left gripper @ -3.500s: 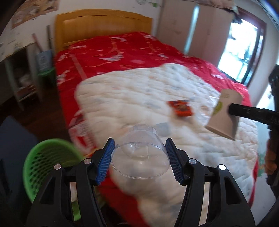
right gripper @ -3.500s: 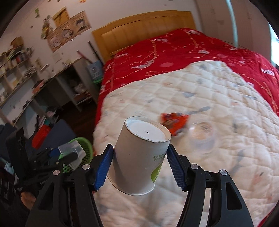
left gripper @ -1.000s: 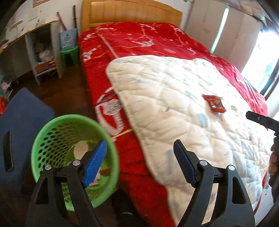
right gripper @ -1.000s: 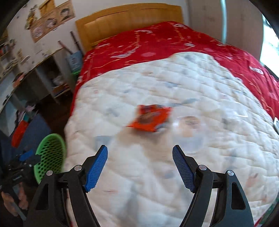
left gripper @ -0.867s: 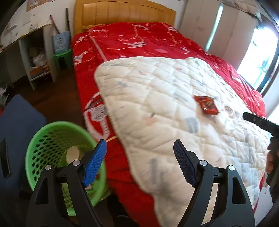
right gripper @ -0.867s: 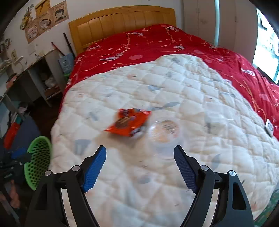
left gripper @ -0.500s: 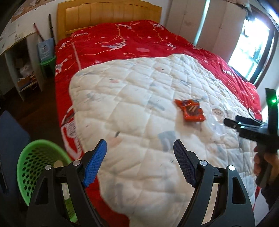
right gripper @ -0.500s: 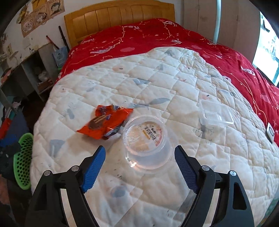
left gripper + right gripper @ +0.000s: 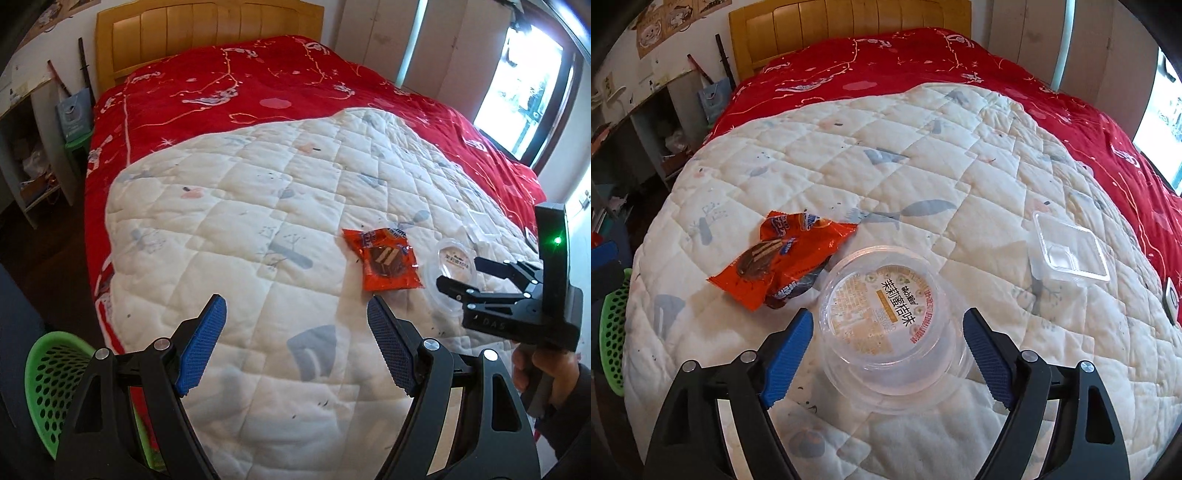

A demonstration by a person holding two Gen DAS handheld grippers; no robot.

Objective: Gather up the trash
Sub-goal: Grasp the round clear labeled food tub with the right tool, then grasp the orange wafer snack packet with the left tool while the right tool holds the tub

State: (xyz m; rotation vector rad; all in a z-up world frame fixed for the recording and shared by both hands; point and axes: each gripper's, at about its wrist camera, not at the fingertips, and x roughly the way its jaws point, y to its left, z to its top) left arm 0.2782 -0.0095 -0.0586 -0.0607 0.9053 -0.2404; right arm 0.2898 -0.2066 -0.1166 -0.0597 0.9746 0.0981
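A clear round plastic tub (image 9: 892, 321) with a printed lid lies on the white quilt (image 9: 923, 155), between the open blue-padded jaws of my right gripper (image 9: 888, 343); I see no contact. An orange snack wrapper (image 9: 783, 258) lies just left of it. A clear square tray (image 9: 1067, 251) lies to the right. In the left wrist view my left gripper (image 9: 295, 341) is open and empty above the quilt's near part, short of the wrapper (image 9: 384, 260). The tub (image 9: 452, 266) and the right gripper (image 9: 461, 277) show at the right.
A green mesh basket (image 9: 51, 380) stands on the floor at the bed's left corner; it also shows in the right wrist view (image 9: 613, 328). The red bedspread (image 9: 240, 81) and wooden headboard (image 9: 207, 33) lie beyond. Shelves (image 9: 22, 155) stand at far left.
Both grippers let go of their cups earlier. The left gripper swung from the basket back over the bed. The right gripper moved down around the clear tub.
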